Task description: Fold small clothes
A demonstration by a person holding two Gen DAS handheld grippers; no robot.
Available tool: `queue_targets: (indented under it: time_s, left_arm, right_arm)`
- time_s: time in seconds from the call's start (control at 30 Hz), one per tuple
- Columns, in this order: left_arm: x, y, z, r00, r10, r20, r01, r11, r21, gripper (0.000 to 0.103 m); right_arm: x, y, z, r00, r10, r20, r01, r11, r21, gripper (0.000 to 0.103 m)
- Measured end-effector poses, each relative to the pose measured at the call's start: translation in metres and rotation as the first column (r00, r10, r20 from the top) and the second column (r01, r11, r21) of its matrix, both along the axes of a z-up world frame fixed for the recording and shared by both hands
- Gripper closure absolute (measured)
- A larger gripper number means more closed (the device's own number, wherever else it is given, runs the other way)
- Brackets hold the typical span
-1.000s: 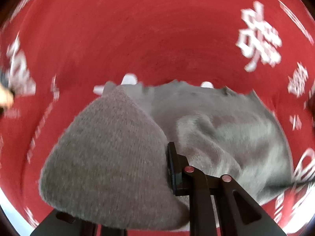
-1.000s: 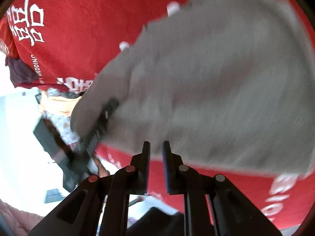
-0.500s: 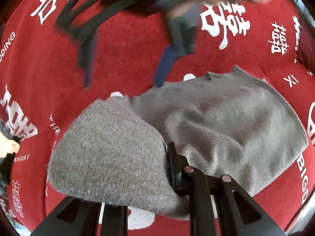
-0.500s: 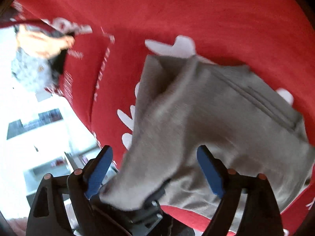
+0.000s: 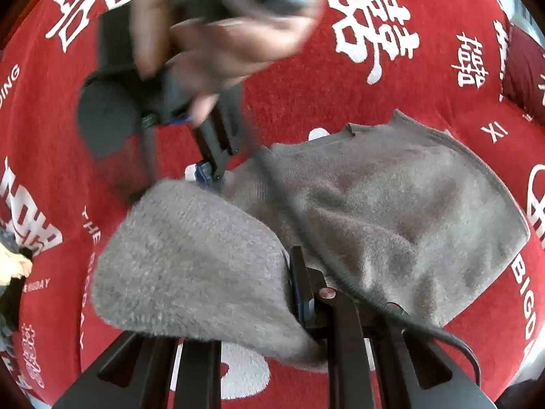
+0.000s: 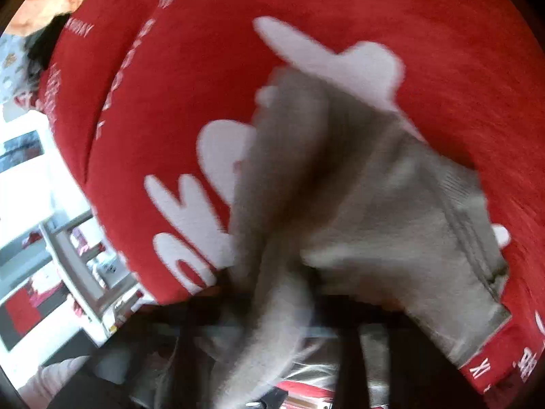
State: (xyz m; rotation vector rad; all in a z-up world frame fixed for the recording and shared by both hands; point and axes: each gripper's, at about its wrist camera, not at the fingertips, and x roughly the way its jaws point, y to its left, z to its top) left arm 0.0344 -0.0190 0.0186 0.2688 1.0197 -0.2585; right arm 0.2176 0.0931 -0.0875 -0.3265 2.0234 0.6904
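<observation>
Beneath both hand-held grippers spreads the red cloth (image 5: 289, 102) with white lettering that covers the table, and on it lies the grey knitted garment (image 5: 391, 211), most of it flat ahead and to the right of your left hand-held gripper (image 5: 299, 293). You are in the middle of a fold, by my reading: your left hand-held gripper is clamped narrow on a lifted flap of the grey knit, which bulges up just left of its jaws. Your right hand-held gripper (image 5: 206, 170), seen beyond that flap in your right hand (image 5: 218, 44), sits at the garment's far edge; its jaws have just been closing, and in its own blurred view a ridge of the grey knit (image 6: 282, 272) runs down between them, apparently pinched. The next move likely calls for carrying both held edges together across the flat part, keeping them level so the fold lands square.
</observation>
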Motion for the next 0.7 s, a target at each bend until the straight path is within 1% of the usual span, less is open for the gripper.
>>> queue_targets:
  time_s: [0.07,0.13,0.23,0.3,0.4,0.43,0.5,0.6,0.63,0.7]
  left_arm:
    - [0.001,0.002,0.007,1.000,0.003,0.001,-0.003,1.000,-0.023,0.083]
    - [0.000,-0.002,0.019,1.000,-0.019,0.018,0.019,0.999,-0.037,0.083]
    - [-0.002,-0.016,0.040,0.996,-0.065,0.054,0.067,0.997,-0.049,0.083]
    - [-0.004,-0.028,0.055,0.993,-0.094,0.077,0.099,0.993,-0.060,0.083]
    - [-0.007,-0.053,0.075,0.982,-0.153,0.108,0.161,0.984,-0.074,0.083]
    - [-0.007,-0.065,0.082,0.977,-0.180,0.118,0.190,0.979,-0.077,0.083]
    - [-0.009,-0.085,0.090,0.966,-0.224,0.132,0.235,0.969,-0.081,0.083]
    - [-0.013,-0.119,0.096,0.945,-0.292,0.146,0.307,0.947,-0.092,0.083]
    - [-0.015,-0.132,0.095,0.937,-0.317,0.144,0.332,0.939,-0.093,0.083]
    - [-0.019,-0.157,0.088,0.925,-0.359,0.127,0.371,0.924,-0.094,0.083]
  right_arm:
    - [0.007,-0.020,0.012,0.996,-0.082,0.019,0.081,0.994,0.071,0.088]
    - [0.010,-0.046,0.027,0.986,-0.162,0.029,0.157,0.977,0.143,0.088]
    - [0.012,-0.088,0.058,0.959,-0.282,0.031,0.263,0.924,0.278,0.088]
    - [0.011,-0.111,0.077,0.939,-0.343,0.037,0.309,0.885,0.347,0.088]
    - [0.005,-0.159,0.110,0.899,-0.435,0.056,0.367,0.816,0.447,0.088]
    - [0.001,-0.169,0.115,0.888,-0.456,0.059,0.379,0.799,0.466,0.088]
    - [-0.007,-0.204,0.129,0.856,-0.514,0.065,0.413,0.752,0.514,0.088]
    - [-0.019,-0.253,0.140,0.806,-0.589,0.059,0.458,0.685,0.566,0.088]
    - [-0.021,-0.281,0.144,0.786,-0.616,0.055,0.475,0.659,0.583,0.088]
    - [-0.031,-0.313,0.140,0.753,-0.657,0.042,0.510,0.622,0.594,0.088]
